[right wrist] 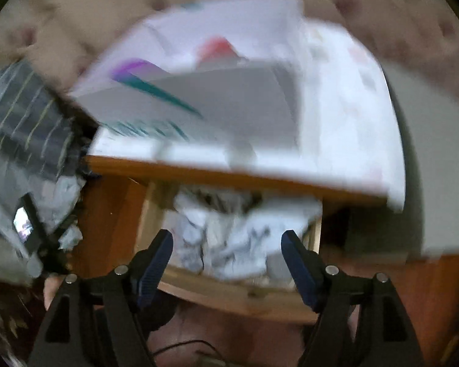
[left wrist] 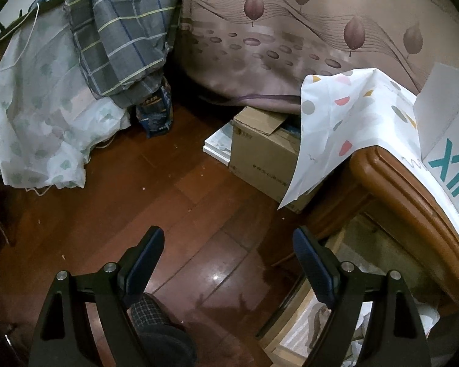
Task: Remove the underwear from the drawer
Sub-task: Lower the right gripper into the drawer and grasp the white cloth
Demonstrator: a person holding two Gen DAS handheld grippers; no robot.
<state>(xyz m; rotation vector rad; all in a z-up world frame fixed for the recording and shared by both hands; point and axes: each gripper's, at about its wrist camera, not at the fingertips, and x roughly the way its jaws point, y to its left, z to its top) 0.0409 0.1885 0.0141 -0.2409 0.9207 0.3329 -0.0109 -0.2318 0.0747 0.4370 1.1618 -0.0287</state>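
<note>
Nearest us, our right tongs (right wrist: 226, 250) gape wide and empty directly above the open drawer (right wrist: 248, 301), whose crumpled pale underwear (right wrist: 229, 241) lies just beyond their tips, while our left tongs (left wrist: 229, 253), equally wide and empty, hover left of the drawer, farther off.

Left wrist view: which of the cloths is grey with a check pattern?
The grey checked cloth, piled at top left; the spotted cloth on the cabinet is white.
</note>
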